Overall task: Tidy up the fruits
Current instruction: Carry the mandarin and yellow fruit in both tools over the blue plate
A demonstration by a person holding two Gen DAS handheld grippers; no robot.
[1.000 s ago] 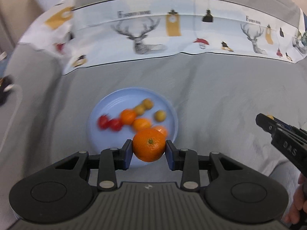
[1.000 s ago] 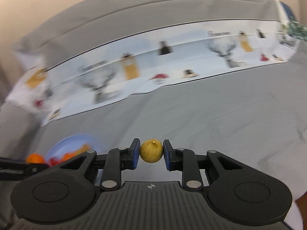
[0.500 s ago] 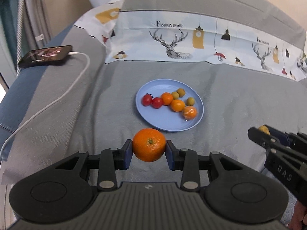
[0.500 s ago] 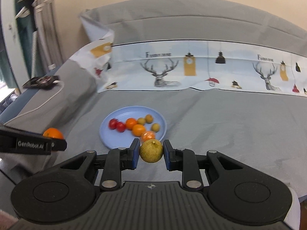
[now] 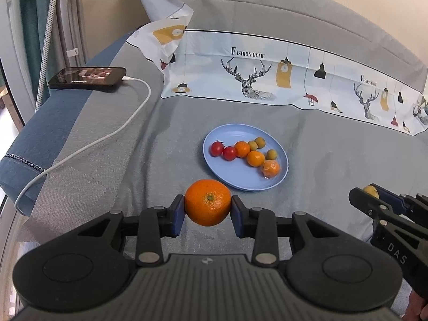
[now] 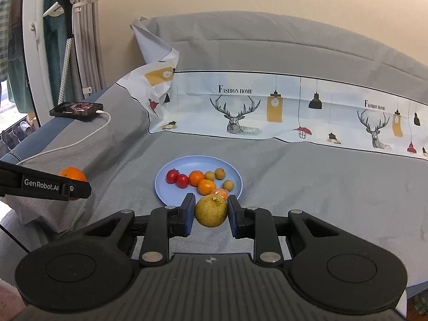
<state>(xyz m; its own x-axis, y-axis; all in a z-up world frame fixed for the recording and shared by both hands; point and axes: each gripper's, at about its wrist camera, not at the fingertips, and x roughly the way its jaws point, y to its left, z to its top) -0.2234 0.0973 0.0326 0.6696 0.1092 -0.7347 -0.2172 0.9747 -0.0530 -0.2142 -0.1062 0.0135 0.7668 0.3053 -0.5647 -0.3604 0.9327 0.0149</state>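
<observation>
Bare grey bed cover (image 5: 334, 160) left open around the blue plate (image 5: 235, 176), plate middle crowded by small fruits (image 5: 242, 149), phone (image 5: 88, 78) and cable (image 5: 112, 133) lying at the left edge, patterned pillow (image 5: 267, 80) closing off the far side

The right gripper (image 6: 211, 211) was clamped on a round yellow-green fruit (image 6: 211, 211), its blue pads pressed to either side, held above the grey bedcover (image 6: 321, 187) just in front of a blue plate (image 6: 163, 187). On the plate lay two red tomatoes (image 6: 177, 178), small oranges (image 6: 202, 182) and three little yellowish fruits (image 6: 220, 178) close together. At the left edge the left gripper (image 6: 72, 187) gripped an orange (image 6: 72, 175), and beyond it a phone (image 6: 76, 109) with a white cable (image 6: 80, 140) lay near a deer-print pillow (image 6: 267, 107).
</observation>
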